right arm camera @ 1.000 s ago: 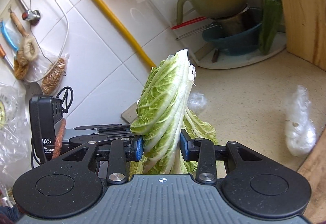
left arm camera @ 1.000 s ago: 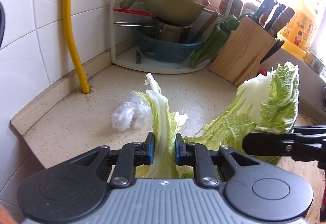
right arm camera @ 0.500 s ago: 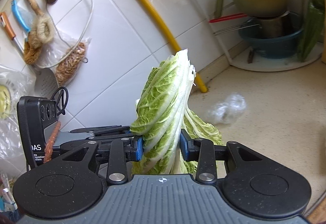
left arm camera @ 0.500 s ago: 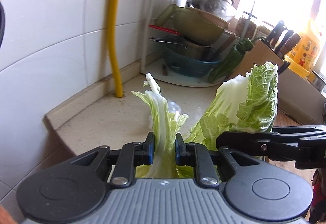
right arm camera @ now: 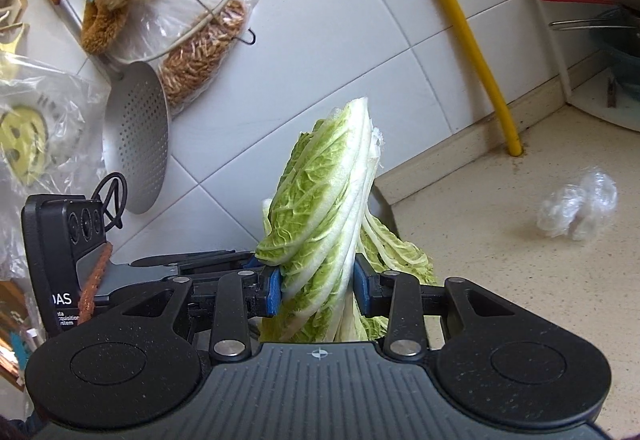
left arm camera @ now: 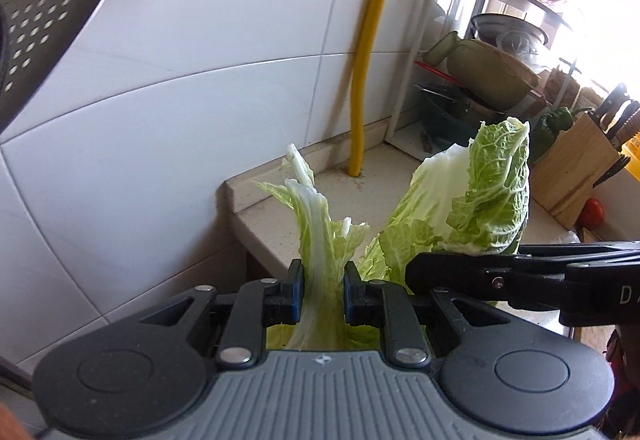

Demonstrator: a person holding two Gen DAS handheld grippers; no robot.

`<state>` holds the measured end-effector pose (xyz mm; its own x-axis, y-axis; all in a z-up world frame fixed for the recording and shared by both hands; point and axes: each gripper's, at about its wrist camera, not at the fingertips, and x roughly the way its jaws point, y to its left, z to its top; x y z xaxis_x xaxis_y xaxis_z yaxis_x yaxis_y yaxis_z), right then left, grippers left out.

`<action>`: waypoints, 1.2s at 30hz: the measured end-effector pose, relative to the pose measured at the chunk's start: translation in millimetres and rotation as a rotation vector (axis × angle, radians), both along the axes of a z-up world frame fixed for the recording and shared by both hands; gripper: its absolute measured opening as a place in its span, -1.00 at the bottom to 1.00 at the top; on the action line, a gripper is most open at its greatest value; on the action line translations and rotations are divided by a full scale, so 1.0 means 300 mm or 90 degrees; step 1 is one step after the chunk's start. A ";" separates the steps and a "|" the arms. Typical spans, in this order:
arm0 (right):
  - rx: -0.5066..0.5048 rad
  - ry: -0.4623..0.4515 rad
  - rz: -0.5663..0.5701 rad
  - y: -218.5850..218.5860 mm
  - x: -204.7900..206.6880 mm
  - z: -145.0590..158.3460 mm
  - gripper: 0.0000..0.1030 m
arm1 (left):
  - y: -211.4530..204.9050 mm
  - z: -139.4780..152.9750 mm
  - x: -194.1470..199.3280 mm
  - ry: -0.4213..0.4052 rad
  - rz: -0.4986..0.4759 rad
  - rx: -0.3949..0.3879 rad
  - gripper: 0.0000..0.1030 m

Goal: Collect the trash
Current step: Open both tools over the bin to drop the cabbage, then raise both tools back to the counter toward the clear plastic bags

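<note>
Your left gripper [left arm camera: 323,294] has its blue pads pressed nearly together on a thin cabbage leaf [left arm camera: 318,240]; its pale rib stands up between the fingers and the torn green tip rises past them. Your right gripper [right arm camera: 318,290] has its jaws partly apart, clamped on a thicker cabbage bundle [right arm camera: 324,208] of folded leaves that stands tall above the fingertips. In the left wrist view that bundle sits just right of your left fingers, with the right gripper's black arm crossing beneath it. Beyond your right fingers, off to the right, a crumpled clear plastic wrap [right arm camera: 578,210] lies on the speckled countertop [right arm camera: 520,272], well apart from both grippers.
</note>
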<state>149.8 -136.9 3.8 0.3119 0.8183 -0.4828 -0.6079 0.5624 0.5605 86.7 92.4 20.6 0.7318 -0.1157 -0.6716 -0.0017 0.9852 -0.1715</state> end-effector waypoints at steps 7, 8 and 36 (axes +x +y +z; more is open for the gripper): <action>-0.009 0.014 0.044 0.112 -0.011 -0.027 -0.15 | 0.073 -0.028 -0.045 0.009 0.040 0.008 -0.67; -0.010 0.016 0.049 0.127 -0.013 -0.032 -0.15 | 0.083 -0.035 -0.050 0.012 0.046 0.010 -0.67; -0.200 -0.047 0.093 0.478 0.014 -0.376 0.50 | 0.219 -0.320 -0.090 0.120 0.203 0.099 -0.36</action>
